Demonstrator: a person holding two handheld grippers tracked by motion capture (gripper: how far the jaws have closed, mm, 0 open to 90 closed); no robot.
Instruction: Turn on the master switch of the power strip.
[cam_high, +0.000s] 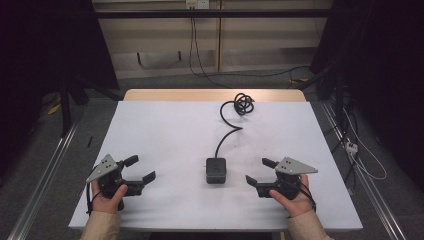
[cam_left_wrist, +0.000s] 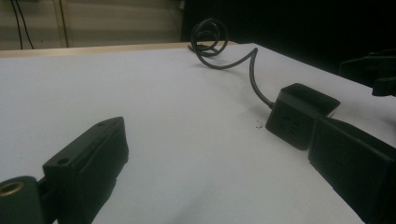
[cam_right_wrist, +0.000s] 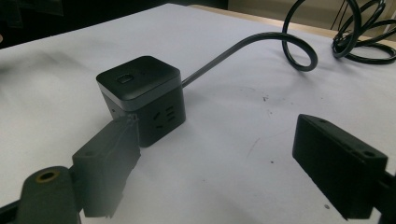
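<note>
White table (cam_high: 165, 130) bears both hands low, right tool (cam_high: 258, 173) wide beside cube socket (cam_high: 216, 170).

The high view is dim and slightly soft, with the white worktop (cam_high: 165, 145) the one evenly lit patch while the upper left and right of the frame sink into near black. In the left gripper view the light is flat and cool, the near jaws at the bottom corners are blurred and almost featureless, and the cube (cam_left_wrist: 299, 114) throws only a faint shadow. The right gripper view is brighter and sharper at the centre, with a soft sheen on the cube's top, pale shadows under the cable (cam_right_wrist: 261, 39), and the lower left jaw smeared out of focus.
</note>
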